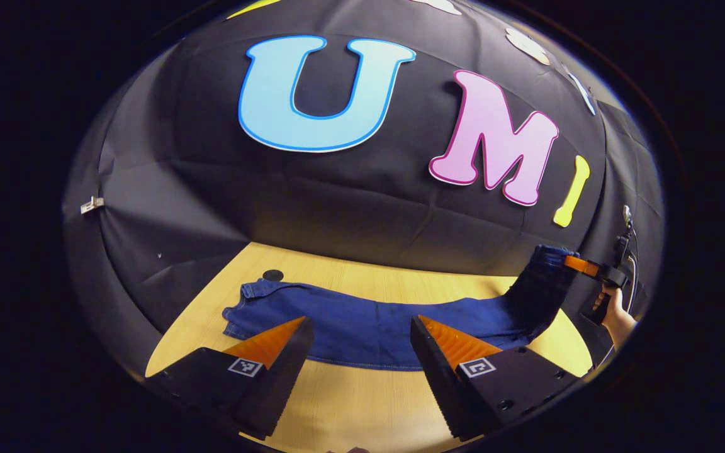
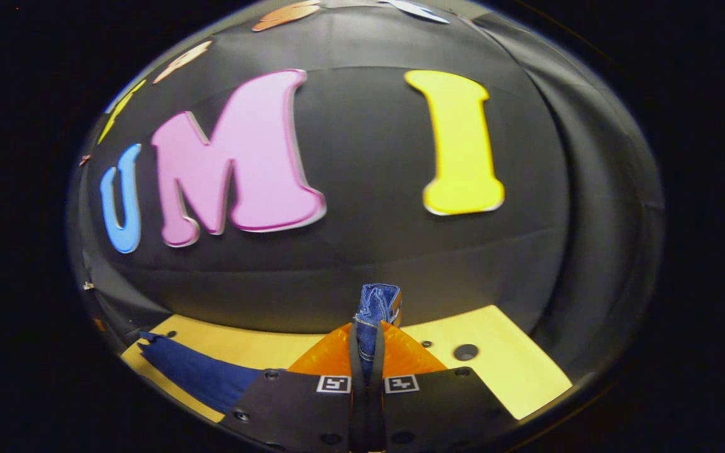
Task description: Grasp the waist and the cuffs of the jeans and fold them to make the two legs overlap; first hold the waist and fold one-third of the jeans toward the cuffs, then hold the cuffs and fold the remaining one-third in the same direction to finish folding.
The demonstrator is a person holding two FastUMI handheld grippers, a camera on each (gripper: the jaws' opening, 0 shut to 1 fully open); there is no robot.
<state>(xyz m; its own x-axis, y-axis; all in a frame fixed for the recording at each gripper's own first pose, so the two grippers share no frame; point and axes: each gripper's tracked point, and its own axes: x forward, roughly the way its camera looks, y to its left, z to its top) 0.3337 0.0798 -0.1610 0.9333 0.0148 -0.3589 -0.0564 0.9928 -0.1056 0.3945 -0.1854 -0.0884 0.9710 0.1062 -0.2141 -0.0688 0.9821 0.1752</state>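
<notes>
Dark blue denim jeans (image 1: 362, 330) are laid lengthwise across the light wooden table (image 1: 362, 402), with most of the fabric flat on the surface. In the left gripper view, one end lies flat at the left, beside a small black round hole (image 1: 272, 275) in the tabletop. The opposite end is raised off the table at the right, and the cloth there is draped down from the lifted point to the tabletop.

Left gripper (image 1: 359, 333): held wide apart, nothing between the fingers. It is poised above the near edge of the jeans, roughly at mid-length; contact with the fabric cannot be confirmed.

Right gripper (image 2: 369, 352): fingers are closed together on a bunched end of the jeans, and a tuft of denim is seen sticking up past the tips in the right gripper view. In the left gripper view the same right gripper is seen at the far right, held by a hand (image 1: 614, 314), with the lifted jeans end clamped at its tip well above the table.

In the right gripper view, the rest of the jeans is seen trailing away to the lower left over the table. More small dark holes (image 2: 466, 352) are seen in the tabletop to the right of the fingers.

Whether the clamped end is waist or cuffs cannot be told.
</notes>
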